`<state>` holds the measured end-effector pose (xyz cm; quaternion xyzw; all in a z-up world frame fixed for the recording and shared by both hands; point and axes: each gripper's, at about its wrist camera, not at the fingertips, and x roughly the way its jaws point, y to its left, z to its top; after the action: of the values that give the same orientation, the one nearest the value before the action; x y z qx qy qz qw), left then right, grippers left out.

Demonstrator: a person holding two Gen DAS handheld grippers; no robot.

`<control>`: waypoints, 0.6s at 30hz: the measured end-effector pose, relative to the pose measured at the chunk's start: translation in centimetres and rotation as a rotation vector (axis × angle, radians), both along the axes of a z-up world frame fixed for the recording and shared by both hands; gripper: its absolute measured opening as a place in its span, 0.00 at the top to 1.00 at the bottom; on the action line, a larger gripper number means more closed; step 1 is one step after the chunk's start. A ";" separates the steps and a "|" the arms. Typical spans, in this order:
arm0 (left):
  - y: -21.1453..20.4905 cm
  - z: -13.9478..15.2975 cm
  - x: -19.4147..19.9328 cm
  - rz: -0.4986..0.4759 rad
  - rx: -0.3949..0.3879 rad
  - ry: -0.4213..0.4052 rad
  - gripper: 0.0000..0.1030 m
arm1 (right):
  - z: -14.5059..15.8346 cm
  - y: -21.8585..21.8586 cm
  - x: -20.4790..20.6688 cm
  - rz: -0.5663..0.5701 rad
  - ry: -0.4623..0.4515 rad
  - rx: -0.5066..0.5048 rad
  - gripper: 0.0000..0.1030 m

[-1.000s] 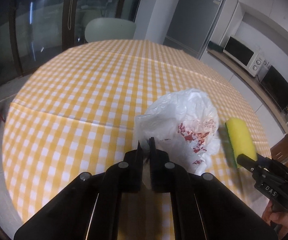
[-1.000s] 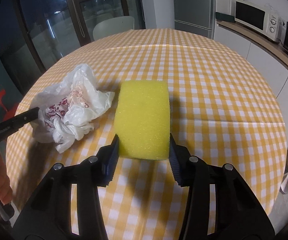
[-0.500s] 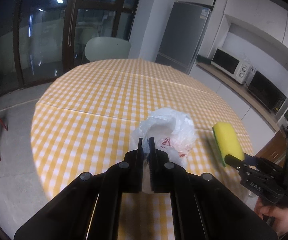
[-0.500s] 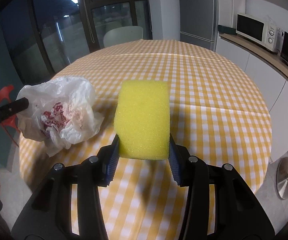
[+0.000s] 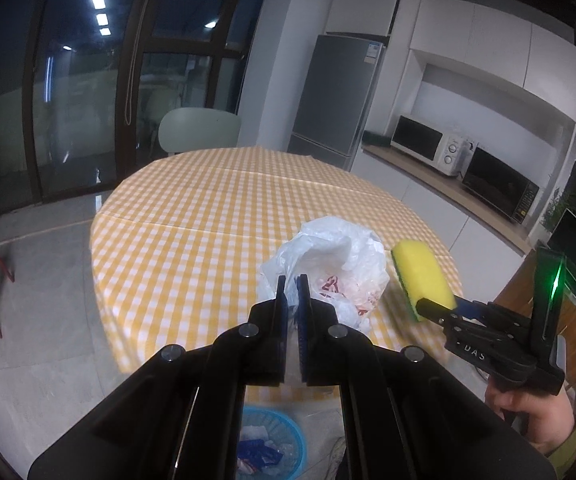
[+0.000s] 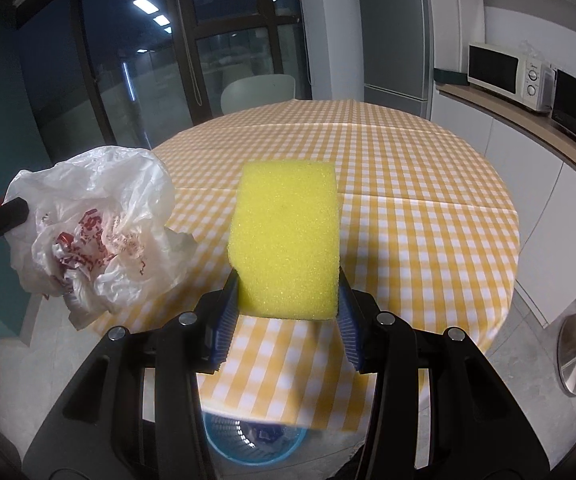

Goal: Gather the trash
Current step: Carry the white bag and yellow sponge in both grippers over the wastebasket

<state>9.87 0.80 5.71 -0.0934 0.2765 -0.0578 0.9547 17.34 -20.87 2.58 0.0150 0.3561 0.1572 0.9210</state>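
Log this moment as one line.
left gripper: shut on plastic bag | right gripper: shut on yellow sponge | both above table edge | blue basket below

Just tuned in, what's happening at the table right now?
The left gripper is shut on a crumpled white plastic bag, held up off the yellow checked table. The right gripper is shut on a yellow sponge, also lifted. A blue trash basket with some wrappers in it sits on the floor below both grippers, at the table's near edge. Nothing has been dropped in yet.
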 end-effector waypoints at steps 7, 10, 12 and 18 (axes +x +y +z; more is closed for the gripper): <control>0.2 -0.8 -4.3 -0.011 0.016 -0.001 0.97 | 0.4 0.3 -4.1 0.016 -0.022 0.009 0.59; 0.1 -1.4 -6.0 -0.017 0.026 0.006 0.97 | 0.2 0.4 -6.1 0.030 -0.024 0.012 0.59; 0.2 -2.0 -7.2 -0.019 0.035 0.017 0.97 | -0.2 0.3 -7.2 0.035 -0.019 0.012 0.59; 0.3 -4.5 -9.6 -0.028 0.070 0.062 0.97 | -1.7 0.9 -10.2 0.065 0.004 -0.035 0.59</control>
<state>0.29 1.10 1.23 -0.0576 0.3090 -0.0585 0.9475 7.11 -20.01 0.88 -0.0121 0.3608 0.1806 0.9149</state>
